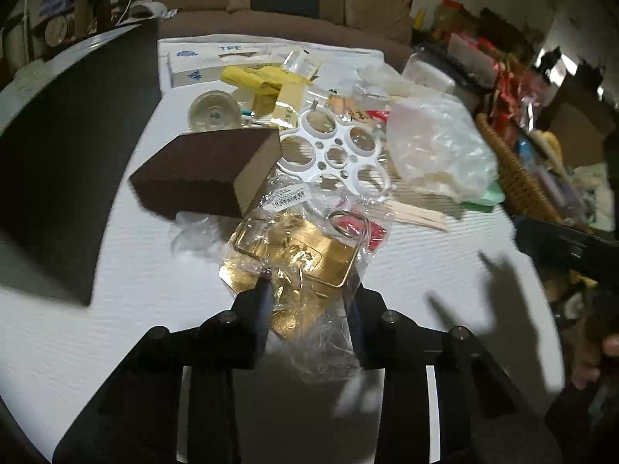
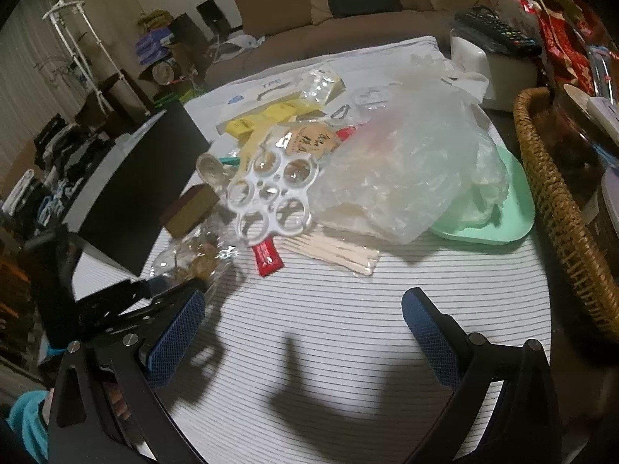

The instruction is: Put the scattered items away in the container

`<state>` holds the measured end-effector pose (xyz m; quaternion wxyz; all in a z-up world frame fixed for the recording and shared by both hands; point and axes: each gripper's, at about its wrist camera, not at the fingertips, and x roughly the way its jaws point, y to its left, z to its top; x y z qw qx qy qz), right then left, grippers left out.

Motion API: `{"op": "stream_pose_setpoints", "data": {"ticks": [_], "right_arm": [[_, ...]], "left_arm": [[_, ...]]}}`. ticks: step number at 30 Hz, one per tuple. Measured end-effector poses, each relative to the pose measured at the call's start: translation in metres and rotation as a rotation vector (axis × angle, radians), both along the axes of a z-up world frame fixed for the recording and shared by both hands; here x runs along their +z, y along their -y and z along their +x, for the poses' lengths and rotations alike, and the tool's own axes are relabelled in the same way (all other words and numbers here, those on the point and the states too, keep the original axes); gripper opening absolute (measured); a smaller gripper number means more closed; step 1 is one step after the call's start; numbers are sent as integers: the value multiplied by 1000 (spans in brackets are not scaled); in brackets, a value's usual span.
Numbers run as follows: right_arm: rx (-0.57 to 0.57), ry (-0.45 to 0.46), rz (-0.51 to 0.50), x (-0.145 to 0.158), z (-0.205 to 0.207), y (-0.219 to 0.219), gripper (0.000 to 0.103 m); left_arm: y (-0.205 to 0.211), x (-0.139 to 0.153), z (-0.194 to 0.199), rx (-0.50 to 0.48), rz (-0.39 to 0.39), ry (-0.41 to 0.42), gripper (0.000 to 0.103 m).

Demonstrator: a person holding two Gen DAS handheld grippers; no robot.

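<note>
Crinkly glossy clear plastic bag [image 1: 305,255] holds shiny gold metal plates. Brown rectangular sponge block [image 1: 205,172]: rough, matt. White ribbed cloth tabletop [image 2: 348,309], matt. Pale wooden sticks [image 2: 332,253], smooth. Woven wicker basket [image 2: 557,208], coarse. Blue textured tool pads [image 2: 178,338].

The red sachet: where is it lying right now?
In the right wrist view the red sachet lies flat on the striped mat, left of the wooden sticks and just below the white ring holder.
</note>
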<state>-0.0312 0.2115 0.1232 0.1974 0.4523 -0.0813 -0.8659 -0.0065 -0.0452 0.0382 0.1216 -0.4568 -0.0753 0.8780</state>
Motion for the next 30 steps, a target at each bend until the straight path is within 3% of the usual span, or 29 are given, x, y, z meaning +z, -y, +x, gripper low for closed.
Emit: {"op": "stream_pose_setpoints", "data": {"ticks": [6,12,16,25,30], "right_arm": [[-3,4,-36,4,0,-5,103],[-1,26,-77,1,-1,0,103],[38,7,-37,2,3,15,103],[149,-43,-46,17,3,56,102],[222,-124,29,42,-38,109,101]], "left_arm": [[18,37,51,-43,-18,-58,32],[65,79,69,72,64,-144,32],[94,106,66,149,21,-191,32],[162,117,45,315,28,-188,32],[171,118,32,379,10,-226,32]]}}
